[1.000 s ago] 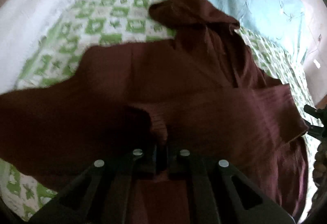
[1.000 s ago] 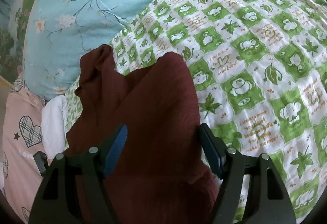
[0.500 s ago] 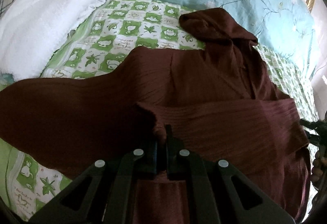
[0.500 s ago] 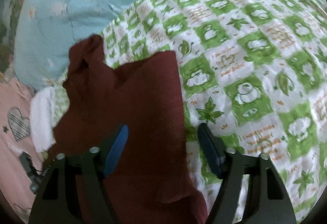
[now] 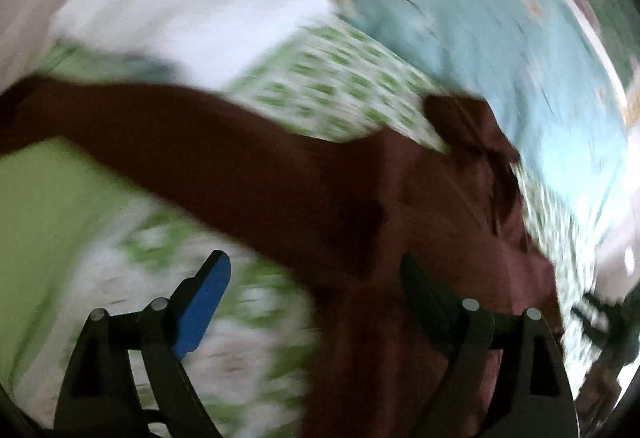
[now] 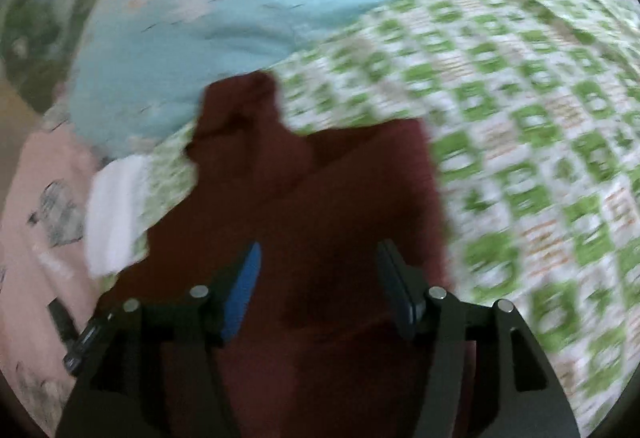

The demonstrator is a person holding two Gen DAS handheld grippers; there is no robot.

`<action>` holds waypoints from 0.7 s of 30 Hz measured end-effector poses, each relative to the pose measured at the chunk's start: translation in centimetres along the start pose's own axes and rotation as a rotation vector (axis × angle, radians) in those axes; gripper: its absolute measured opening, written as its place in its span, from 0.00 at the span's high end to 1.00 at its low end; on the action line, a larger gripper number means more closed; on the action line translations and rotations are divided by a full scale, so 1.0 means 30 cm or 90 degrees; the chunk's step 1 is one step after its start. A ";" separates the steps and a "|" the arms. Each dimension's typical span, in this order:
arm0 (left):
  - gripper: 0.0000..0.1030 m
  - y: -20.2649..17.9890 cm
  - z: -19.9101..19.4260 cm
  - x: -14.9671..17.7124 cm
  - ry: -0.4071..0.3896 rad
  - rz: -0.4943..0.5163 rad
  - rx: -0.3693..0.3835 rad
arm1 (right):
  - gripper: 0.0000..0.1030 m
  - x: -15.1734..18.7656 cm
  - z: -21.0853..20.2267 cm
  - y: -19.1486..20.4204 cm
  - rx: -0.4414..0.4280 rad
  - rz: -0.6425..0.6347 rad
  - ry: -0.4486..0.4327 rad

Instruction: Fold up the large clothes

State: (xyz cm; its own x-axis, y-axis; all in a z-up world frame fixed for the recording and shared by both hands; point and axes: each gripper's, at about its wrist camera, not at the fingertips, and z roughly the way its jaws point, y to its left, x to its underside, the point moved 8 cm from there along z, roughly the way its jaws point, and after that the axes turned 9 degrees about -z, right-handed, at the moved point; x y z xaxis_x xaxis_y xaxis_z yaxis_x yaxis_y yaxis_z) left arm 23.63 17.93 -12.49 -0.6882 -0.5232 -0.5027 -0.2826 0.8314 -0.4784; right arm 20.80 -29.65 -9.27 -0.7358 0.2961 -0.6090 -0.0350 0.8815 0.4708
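Lying rumpled on the checked bedspread (image 6: pixel 520 110), the maroon garment (image 6: pixel 320 206) sits beneath both opening, empty claws.

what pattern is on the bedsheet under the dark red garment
A green and white check with small pictures, on the bedsheet; it shows best in the right wrist view, beside the garment.

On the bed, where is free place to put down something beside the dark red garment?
Bare checked bedsheet lies right of the maroon garment in the right wrist view. Its other side is crowded: white folded cloth and blue floral quilt.
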 end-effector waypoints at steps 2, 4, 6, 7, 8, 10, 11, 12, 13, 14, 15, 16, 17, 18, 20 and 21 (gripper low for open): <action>0.15 0.122 -0.047 -0.043 -0.019 -0.060 -0.007 | 0.41 0.034 0.027 0.065 -0.033 -0.009 0.017; 0.15 0.245 -0.084 -0.105 -0.039 -0.117 -0.017 | 0.41 0.064 0.051 0.119 -0.049 -0.020 0.034; 0.15 0.379 -0.115 -0.180 -0.060 -0.182 -0.033 | 0.41 0.087 0.075 0.162 -0.062 -0.029 0.048; 0.15 0.441 -0.128 -0.216 -0.074 -0.213 -0.038 | 0.41 0.099 0.088 0.181 -0.067 -0.035 0.055; 0.15 0.482 -0.132 -0.244 -0.082 -0.233 -0.043 | 0.41 0.107 0.100 0.198 -0.069 -0.040 0.061; 0.15 0.583 -0.132 -0.309 -0.099 -0.284 -0.058 | 0.41 0.124 0.123 0.229 -0.074 -0.049 0.074; 0.15 0.622 -0.127 -0.341 -0.107 -0.305 -0.061 | 0.41 0.134 0.127 0.242 -0.076 -0.053 0.079; 0.15 0.654 -0.117 -0.372 -0.111 -0.320 -0.064 | 0.41 0.142 0.136 0.252 -0.077 -0.056 0.084; 0.15 0.680 -0.108 -0.401 -0.113 -0.330 -0.066 | 0.41 0.148 0.146 0.259 -0.076 -0.060 0.090; 0.16 0.697 -0.089 -0.437 -0.116 -0.336 -0.066 | 0.41 0.153 0.153 0.265 -0.076 -0.062 0.095; 0.19 0.709 -0.077 -0.462 -0.119 -0.336 -0.070 | 0.41 0.159 0.161 0.271 -0.077 -0.063 0.100; 0.25 0.717 -0.066 -0.484 -0.124 -0.334 -0.075 | 0.41 0.164 0.165 0.273 -0.078 -0.063 0.102; 0.47 0.725 -0.051 -0.507 -0.129 -0.330 -0.081 | 0.41 0.166 0.168 0.274 -0.077 -0.064 0.105; 0.84 0.730 -0.032 -0.524 -0.122 -0.325 -0.083 | 0.41 0.168 0.170 0.276 -0.077 -0.064 0.106; 0.93 0.720 -0.013 -0.538 -0.117 -0.317 -0.074 | 0.41 0.169 0.164 0.276 -0.079 -0.063 0.106; 0.93 0.708 -0.023 -0.538 -0.125 -0.308 -0.078 | 0.41 0.170 0.164 0.278 -0.078 -0.064 0.104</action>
State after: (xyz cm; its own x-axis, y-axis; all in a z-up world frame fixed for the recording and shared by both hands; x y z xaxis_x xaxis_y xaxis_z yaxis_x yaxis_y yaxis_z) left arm 28.27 44.17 -14.03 -0.3256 -0.8674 -0.3764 -0.6200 0.4964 -0.6076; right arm 20.08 -18.97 -11.56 -0.8241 0.1367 -0.5496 -0.1884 0.8490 0.4936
